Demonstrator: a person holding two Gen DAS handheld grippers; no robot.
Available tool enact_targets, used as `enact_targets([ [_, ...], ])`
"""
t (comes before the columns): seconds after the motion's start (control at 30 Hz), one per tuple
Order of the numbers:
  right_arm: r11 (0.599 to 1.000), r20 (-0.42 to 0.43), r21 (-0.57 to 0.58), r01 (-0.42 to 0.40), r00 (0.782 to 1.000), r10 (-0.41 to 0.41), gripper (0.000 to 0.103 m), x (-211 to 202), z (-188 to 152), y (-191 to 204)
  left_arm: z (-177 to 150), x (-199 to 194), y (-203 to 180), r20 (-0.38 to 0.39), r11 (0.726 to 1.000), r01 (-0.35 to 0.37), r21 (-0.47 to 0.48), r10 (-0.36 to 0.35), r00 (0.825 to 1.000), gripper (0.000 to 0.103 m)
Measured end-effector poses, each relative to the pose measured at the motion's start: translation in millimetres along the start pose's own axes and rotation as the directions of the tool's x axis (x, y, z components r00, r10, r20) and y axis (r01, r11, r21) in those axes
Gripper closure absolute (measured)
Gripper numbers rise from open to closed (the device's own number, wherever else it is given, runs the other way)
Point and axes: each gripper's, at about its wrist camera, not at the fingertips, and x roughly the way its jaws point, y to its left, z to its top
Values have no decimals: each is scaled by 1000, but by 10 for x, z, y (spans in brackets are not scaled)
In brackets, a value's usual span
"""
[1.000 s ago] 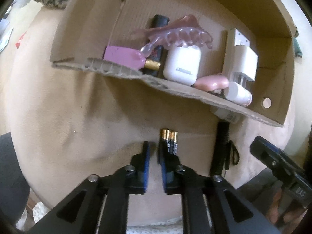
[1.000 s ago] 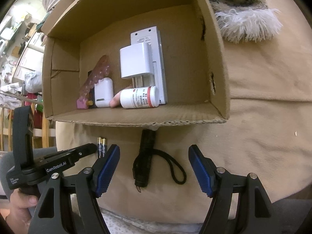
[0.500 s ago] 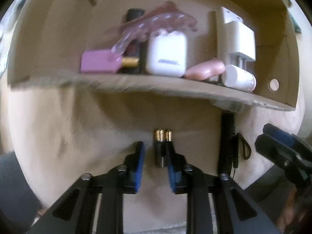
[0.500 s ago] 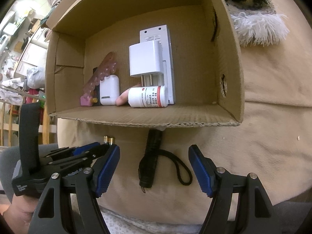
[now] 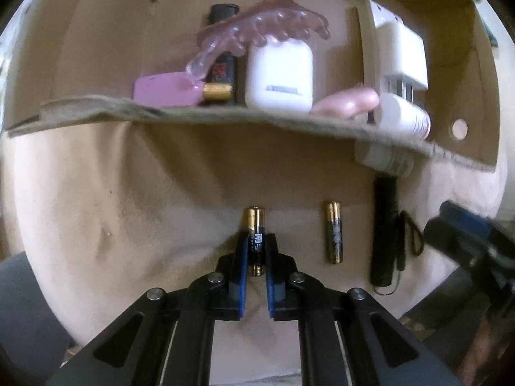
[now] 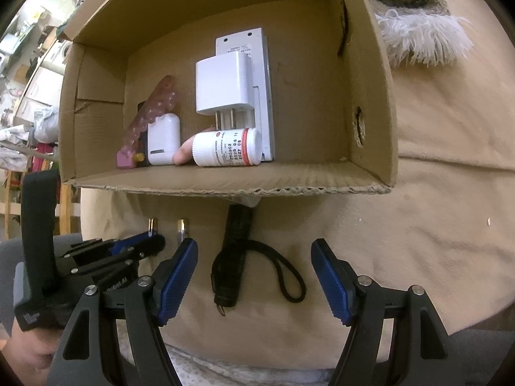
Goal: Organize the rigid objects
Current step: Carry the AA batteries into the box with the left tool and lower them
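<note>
My left gripper (image 5: 256,241) is shut on a gold-and-black battery (image 5: 256,226), gripping its lower half just over the tan cushion. A second battery (image 5: 333,231) lies to its right on the cushion, apart from it. Further right lies a black flashlight (image 5: 383,228) with a wrist cord. In the right wrist view my right gripper (image 6: 254,254) stands open around the flashlight (image 6: 233,251), its blue pads well clear on both sides. The left gripper (image 6: 141,247) shows there at lower left, with the tips of both batteries (image 6: 152,224) above it.
A cardboard box (image 6: 225,178) lies on its side behind, holding a white charger (image 6: 225,85), a pill bottle (image 6: 227,147), a white earbud case (image 5: 279,77), a pink hair claw (image 5: 267,30), a pink block (image 5: 162,90) and a dark lighter (image 5: 222,61). A shaggy rug (image 6: 418,35) is at far right.
The left gripper closed on one battery of the bunch and shifted it left, so the other battery now lies apart on its right. The right gripper stayed put.
</note>
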Motion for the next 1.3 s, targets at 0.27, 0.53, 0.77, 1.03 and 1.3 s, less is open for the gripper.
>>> enact_targets([
  [0.27,983,-57,-2,-183,982,182,29,55,10,210,11,-412,227,90,997,4,-75,3,996,94],
  [0.53,995,-156,-18,-93,984,89,66,542,97,533,-91,-679,421,110,994,-21,-109,34,993,94],
  [0.77,986,-121,-161,35,991,-55,69,703,55,769,-173,-451,289,118,993,-45,-105,57,991,94],
  [1.03,988,-62,-155,-4,998,-5,92,467,-112,657,-309,-577,169,160,993,-36,-112,54,986,94],
  [1.3,978,88,-186,-97,989,115,92,-355,-203,514,-470,-1187,-55,328,998,-45,-41,56,943,94],
])
